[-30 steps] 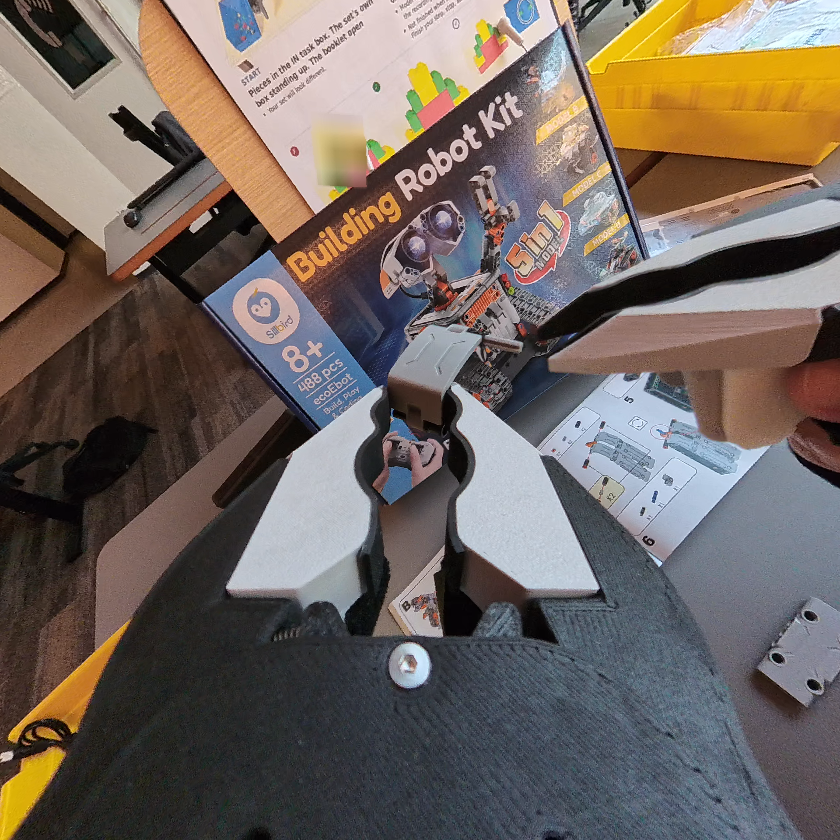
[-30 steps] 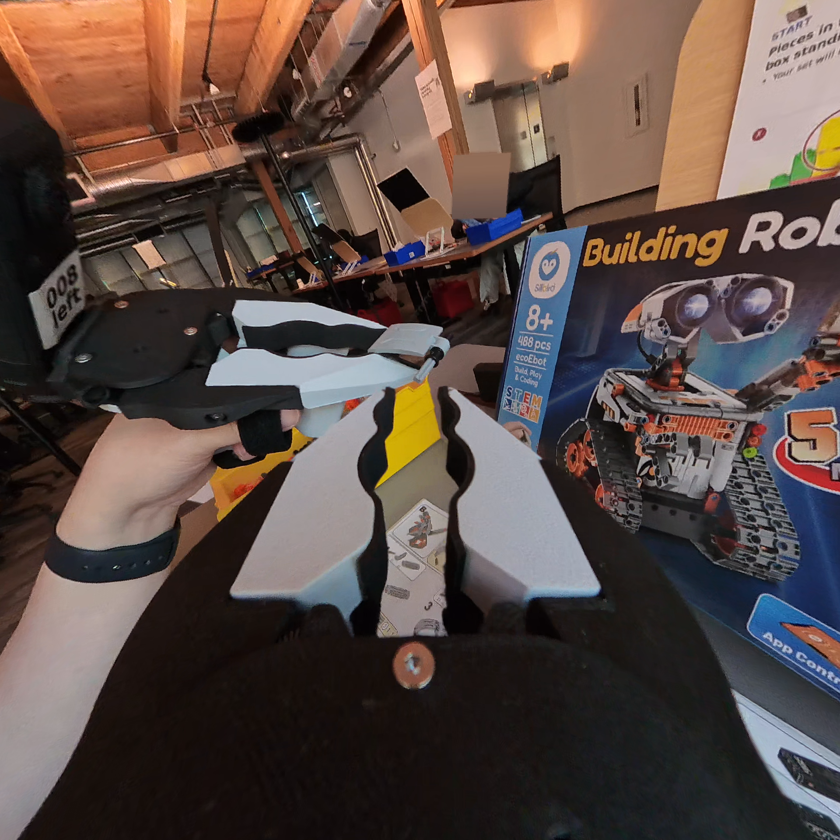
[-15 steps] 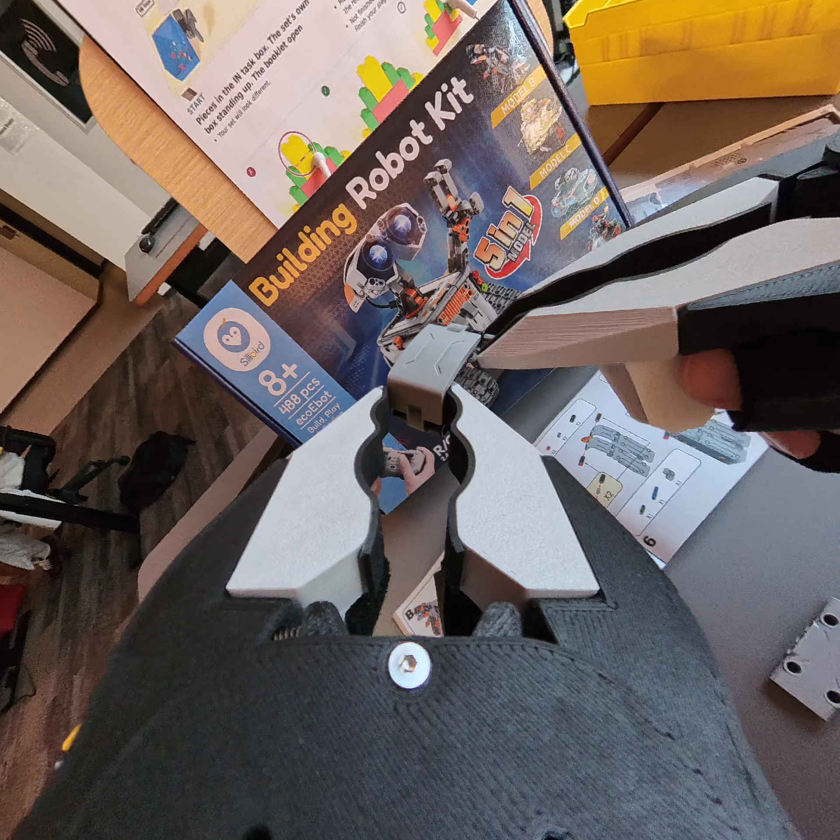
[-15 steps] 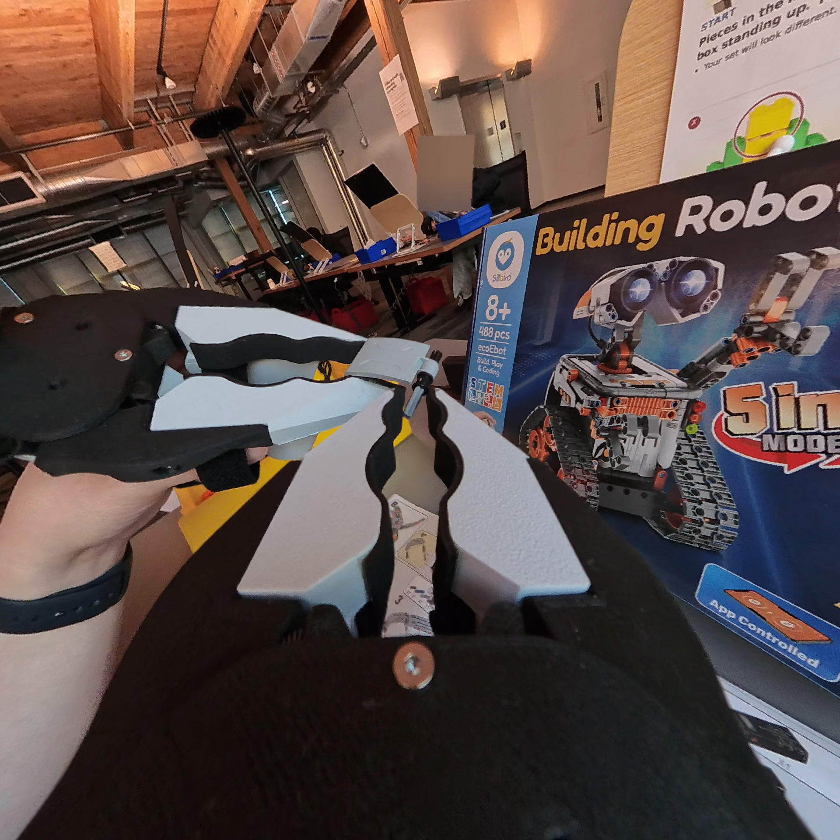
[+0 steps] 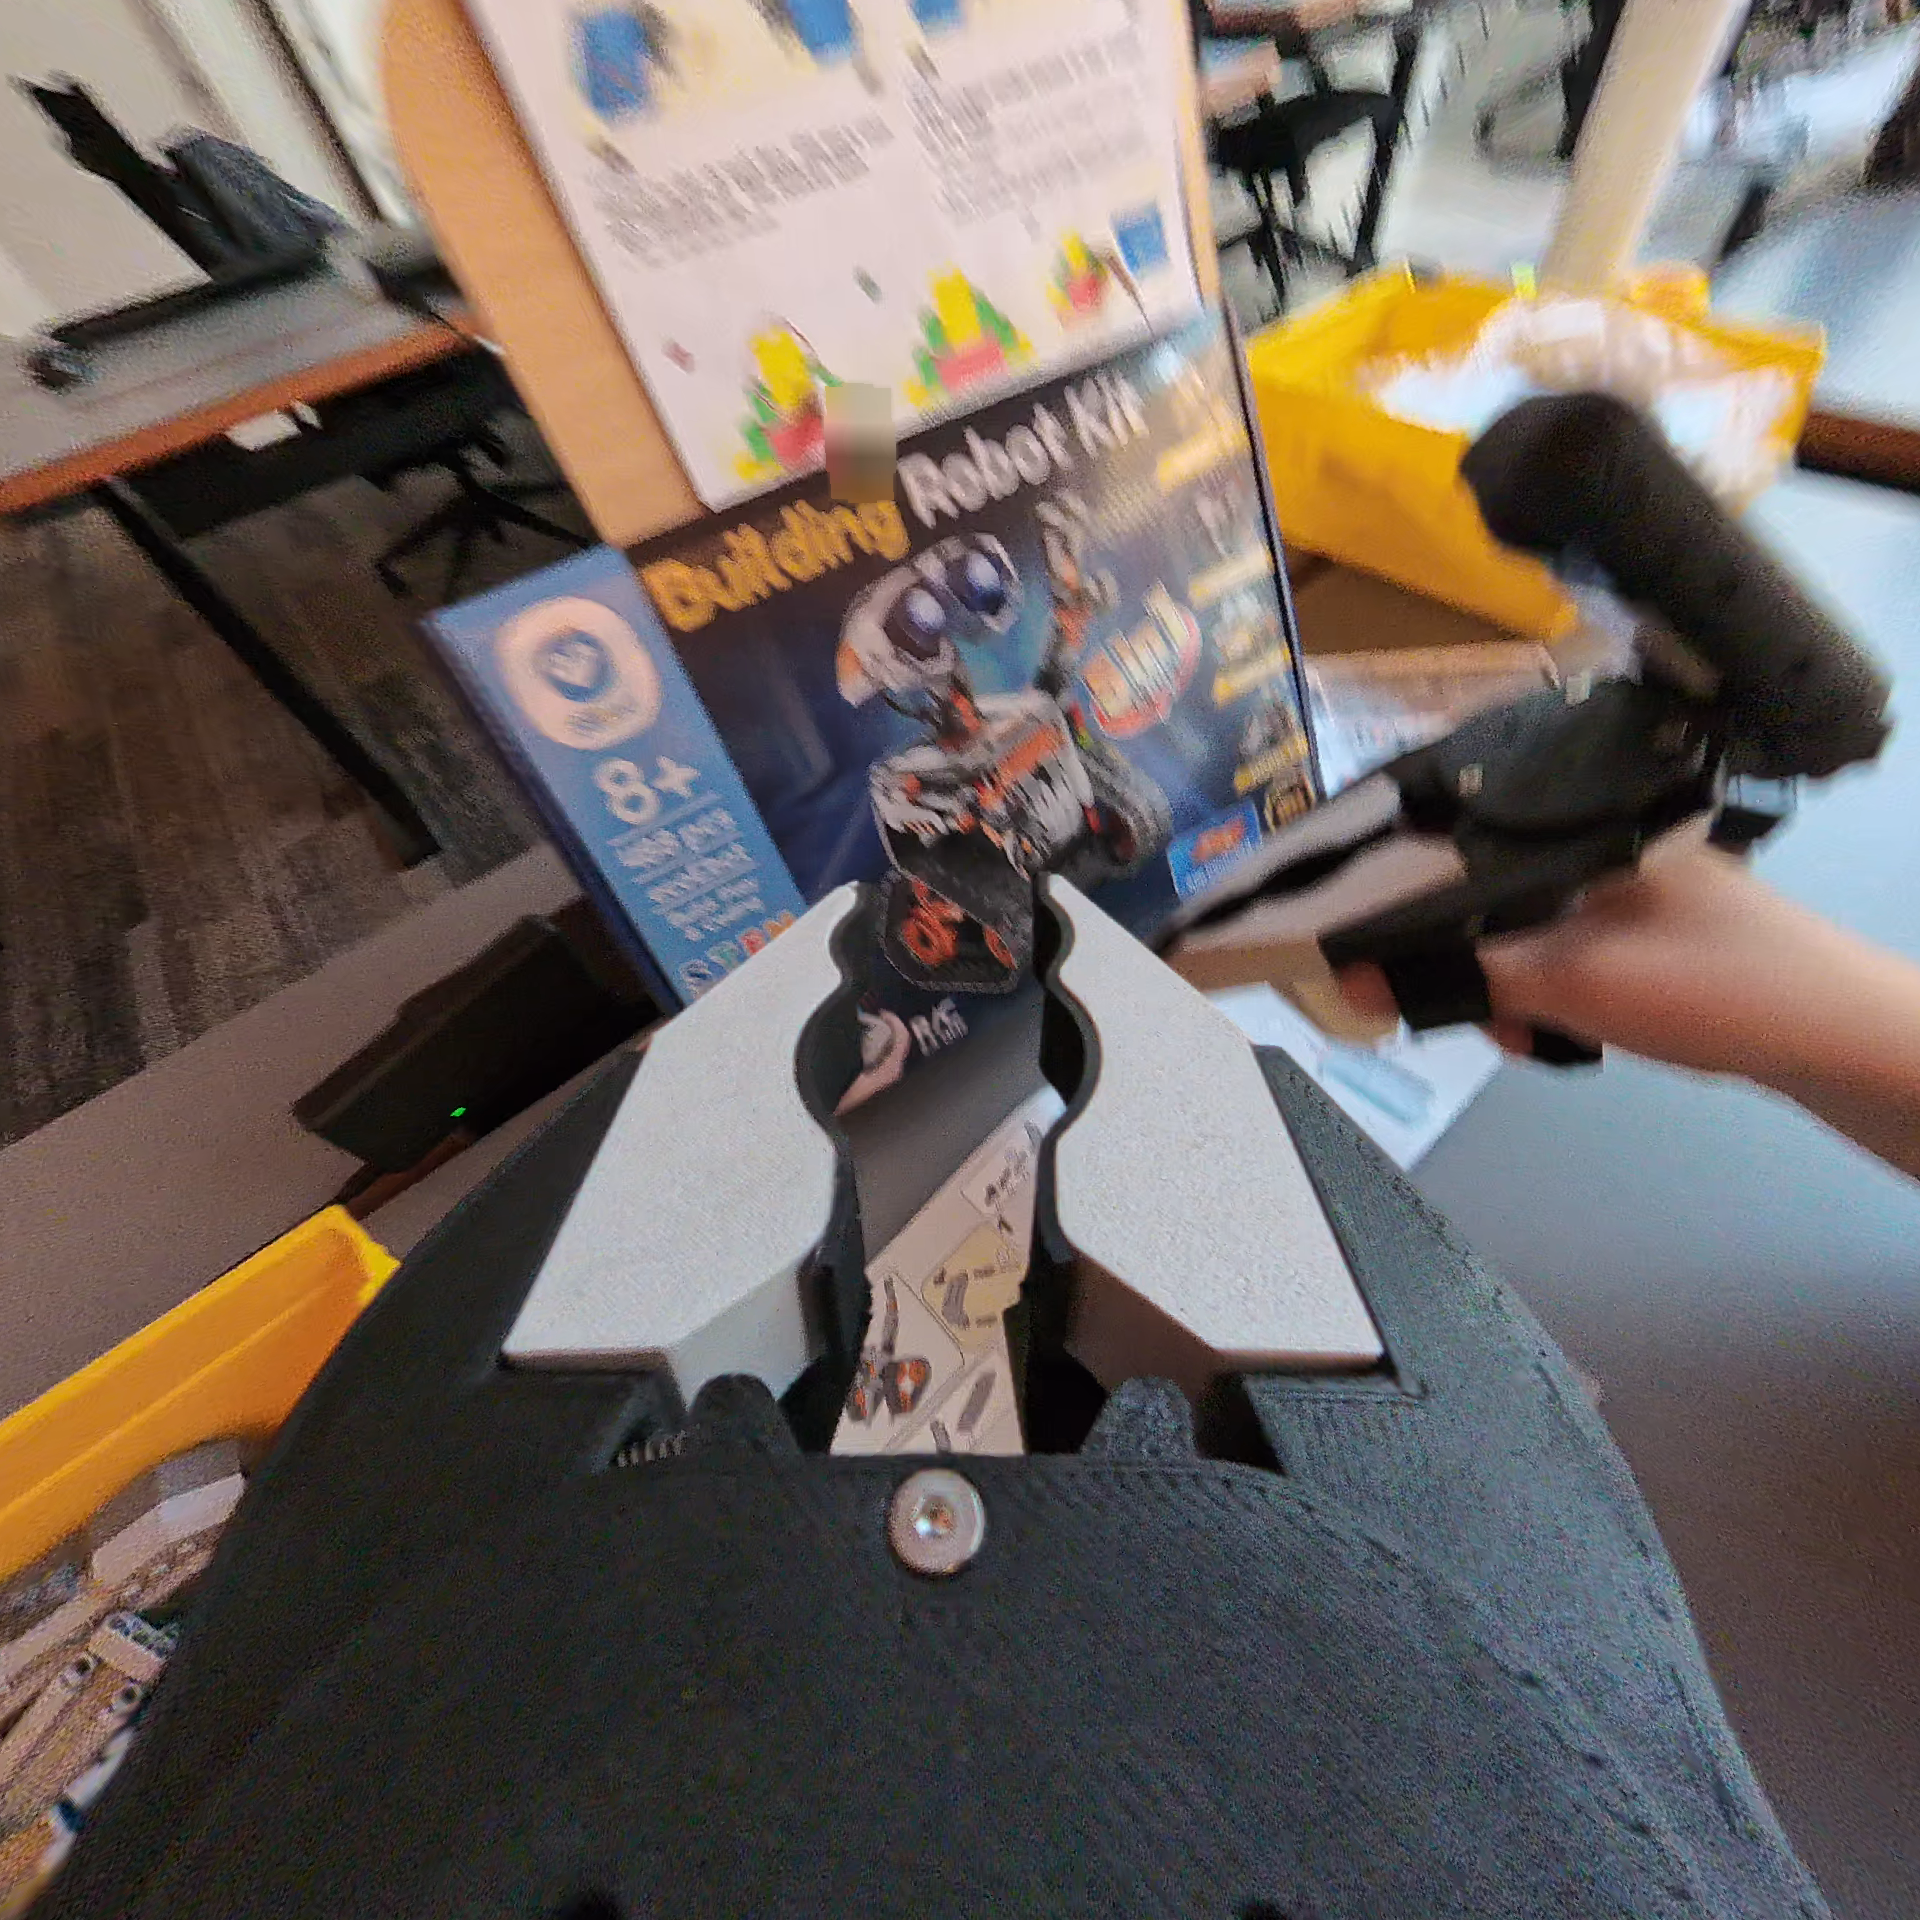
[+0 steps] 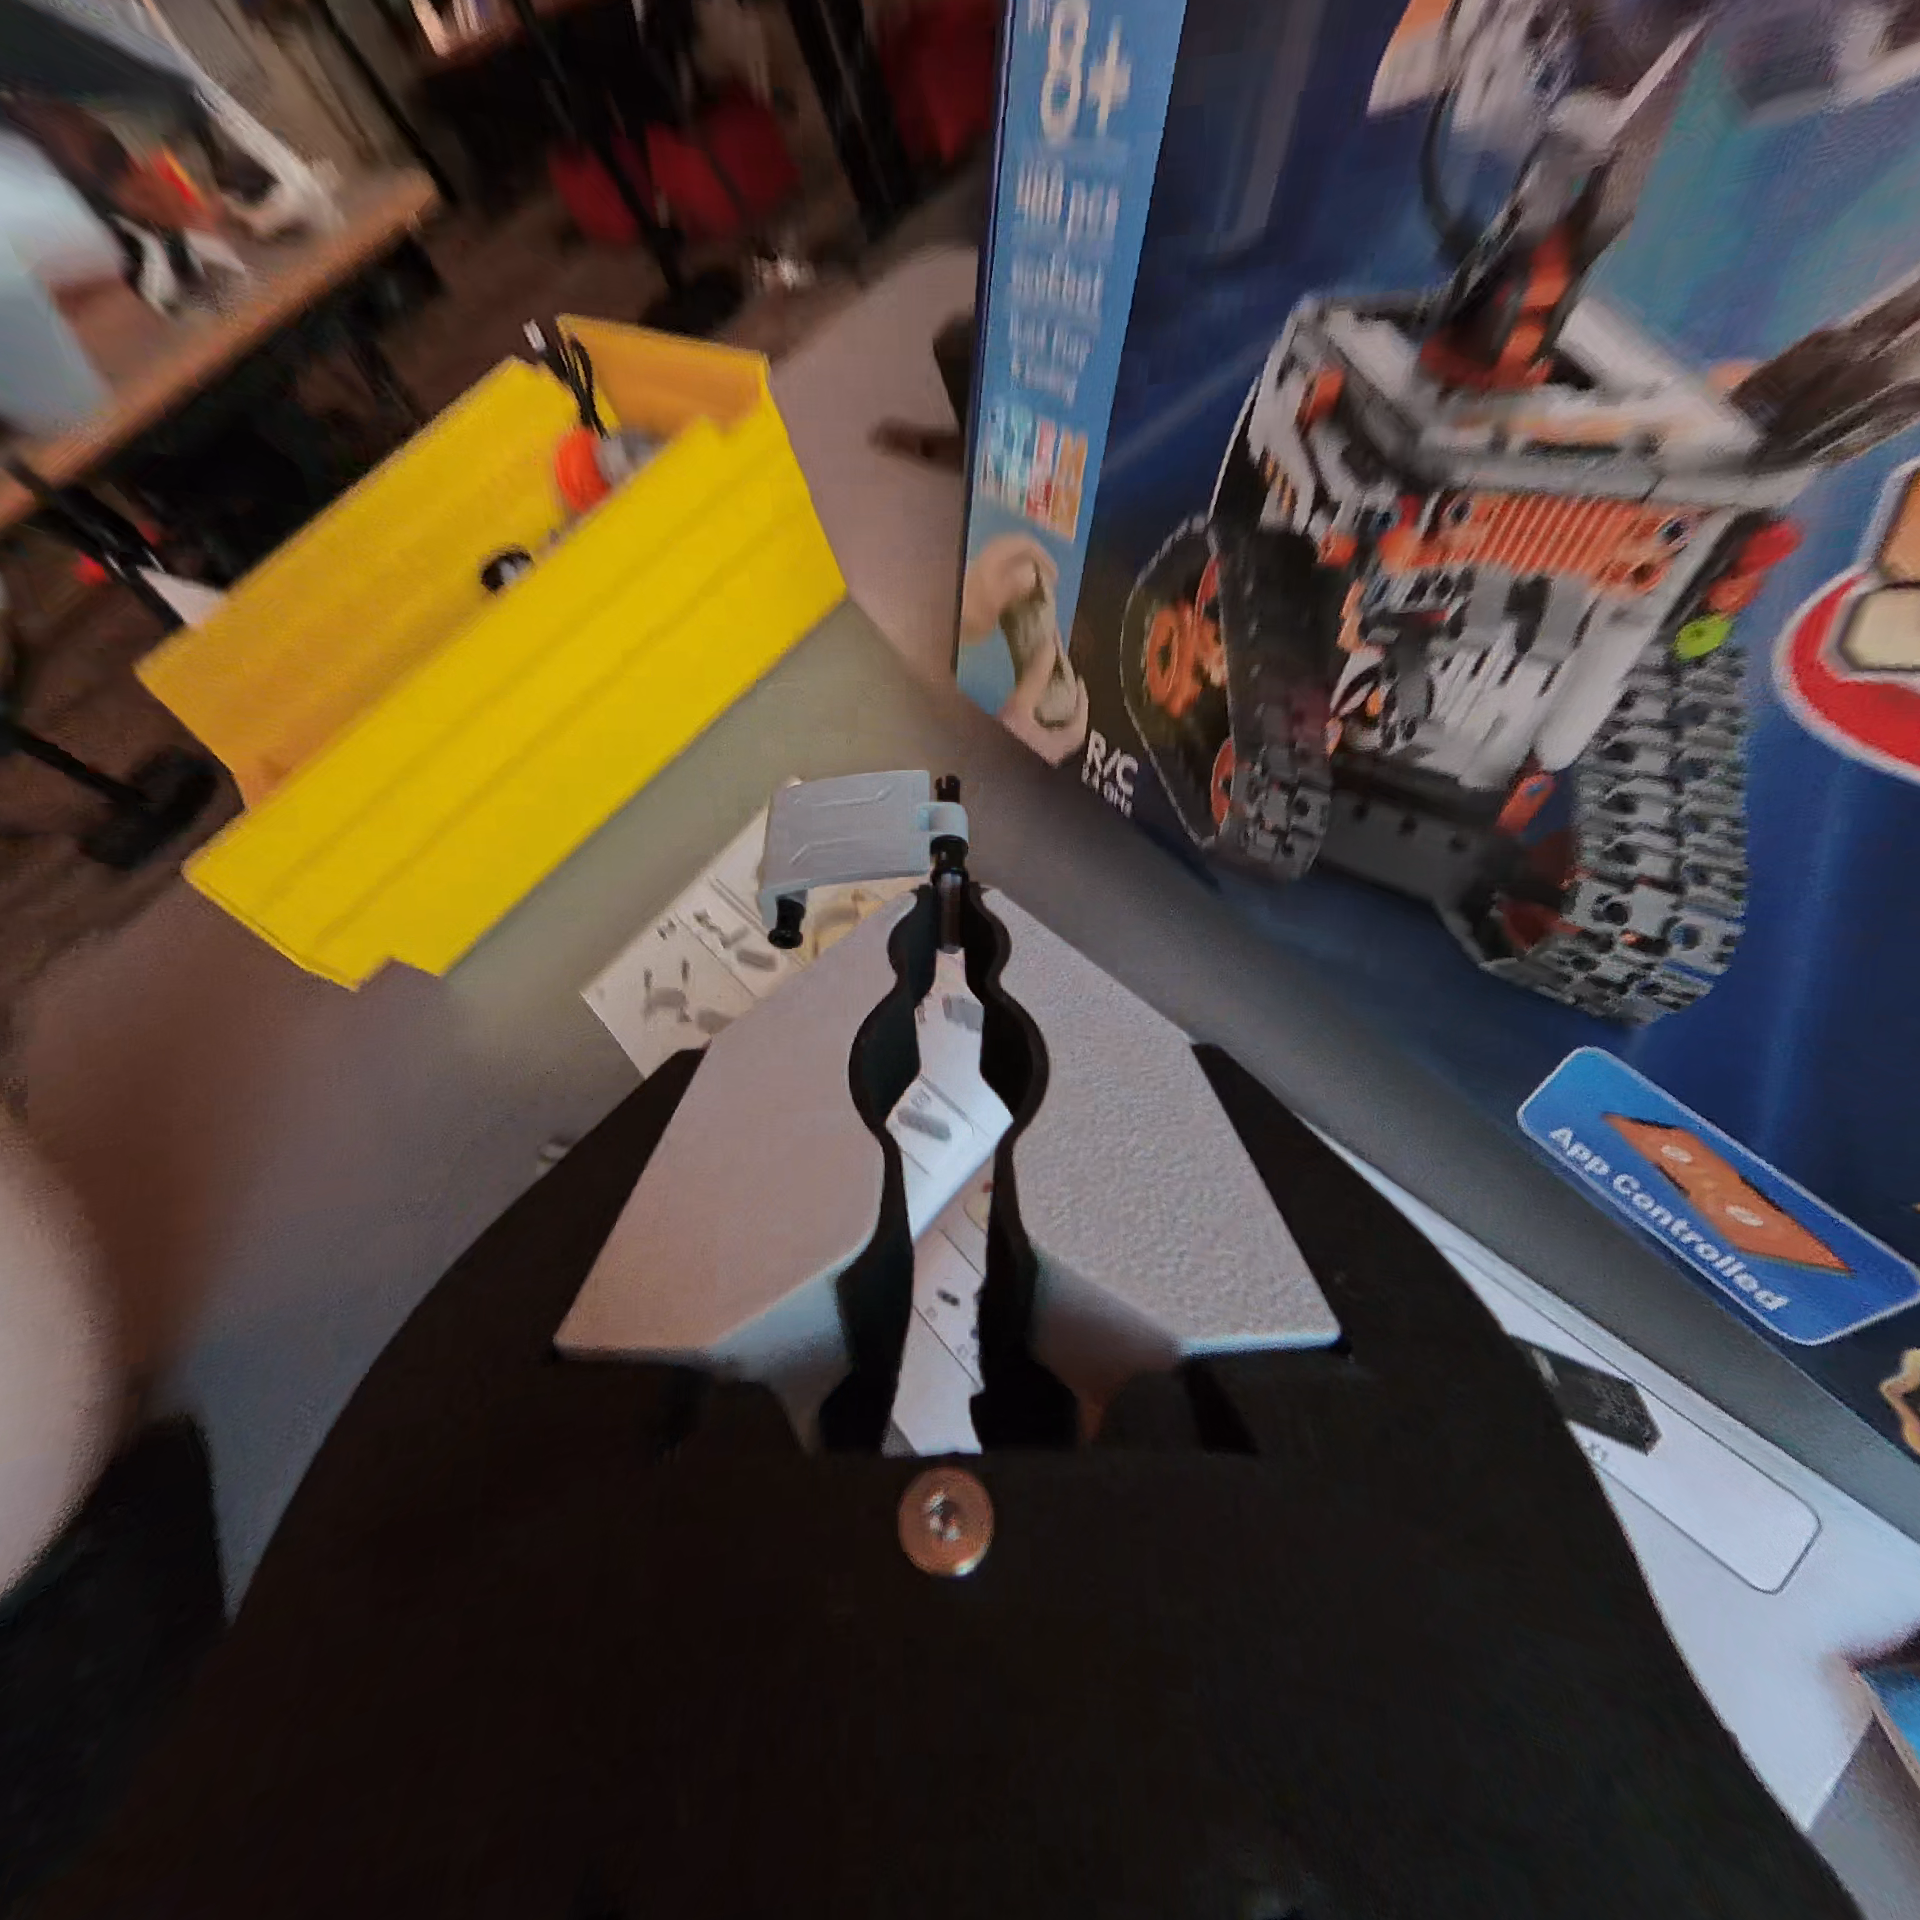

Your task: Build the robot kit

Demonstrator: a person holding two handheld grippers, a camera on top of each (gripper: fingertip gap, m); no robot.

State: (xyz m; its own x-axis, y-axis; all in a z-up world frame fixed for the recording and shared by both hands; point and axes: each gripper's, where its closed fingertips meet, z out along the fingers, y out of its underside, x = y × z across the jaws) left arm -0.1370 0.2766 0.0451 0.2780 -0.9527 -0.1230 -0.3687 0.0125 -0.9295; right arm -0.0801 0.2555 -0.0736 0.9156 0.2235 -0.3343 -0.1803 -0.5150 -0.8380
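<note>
Grey panel piece (image 6: 847, 831) has been passed from left gripper (image 5: 948, 902), now parted and empty. Right gripper (image 6: 948, 906) is clamped on its black pin (image 6: 945, 883), above instruction sheet (image 6: 665, 997).

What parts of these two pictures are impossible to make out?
- Left wrist view: the right gripper is motion-blurred, so its jaws are unclear.
- Left wrist view: yellow bin contents are blurred and cut off.
- Right wrist view: booklet drawings are too small.
</note>
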